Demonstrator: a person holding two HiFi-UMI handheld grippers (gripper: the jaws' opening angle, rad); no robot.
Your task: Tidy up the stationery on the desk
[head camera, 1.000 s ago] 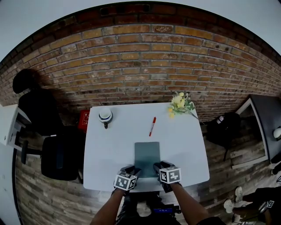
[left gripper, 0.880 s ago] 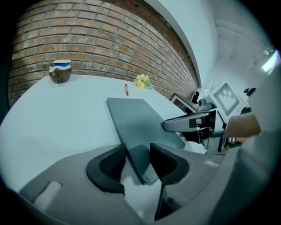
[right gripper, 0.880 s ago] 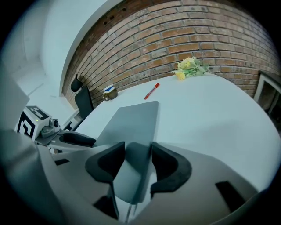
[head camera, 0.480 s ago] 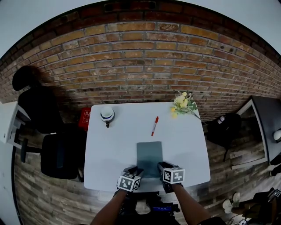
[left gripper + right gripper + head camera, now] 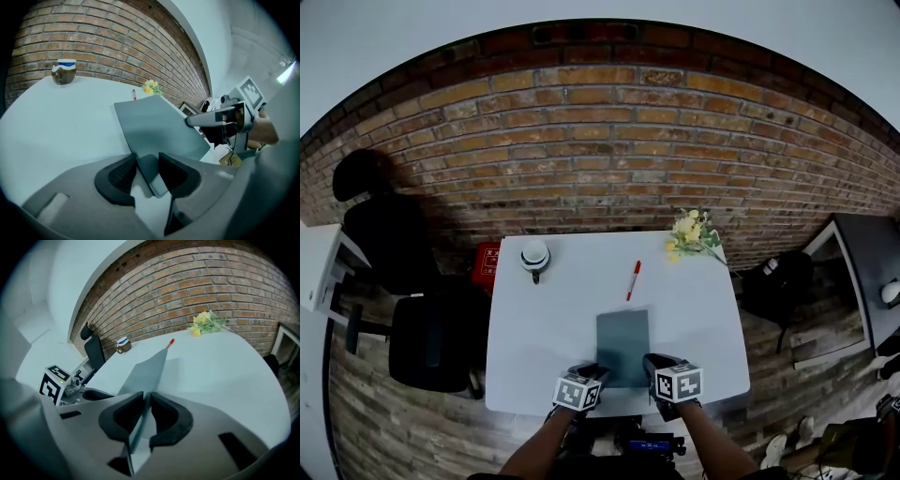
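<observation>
A grey-green notebook [image 5: 622, 347] lies near the front edge of the white desk [image 5: 534, 328]. My left gripper [image 5: 593, 372] is at its near left corner and my right gripper [image 5: 652, 364] at its near right corner. In the left gripper view the stitched corner of the notebook [image 5: 154, 126] sits between the pads of the left gripper [image 5: 148, 171]. In the right gripper view the notebook [image 5: 145, 373] runs edge-on through the right gripper [image 5: 145, 411], pinched tight. A red pen [image 5: 633, 279] lies beyond the notebook, also visible as the pen [image 5: 169, 343].
A capped brown jar [image 5: 534, 255] stands at the desk's far left, and yellow flowers [image 5: 692, 232] lie at the far right corner. Black chairs [image 5: 431, 337] and a red box [image 5: 484, 262] are left of the desk. A black bag [image 5: 778, 277] sits on the floor at the right.
The head view has shifted slightly. Both grippers stay at the notebook's near corners, and nothing on the desk has visibly moved.
</observation>
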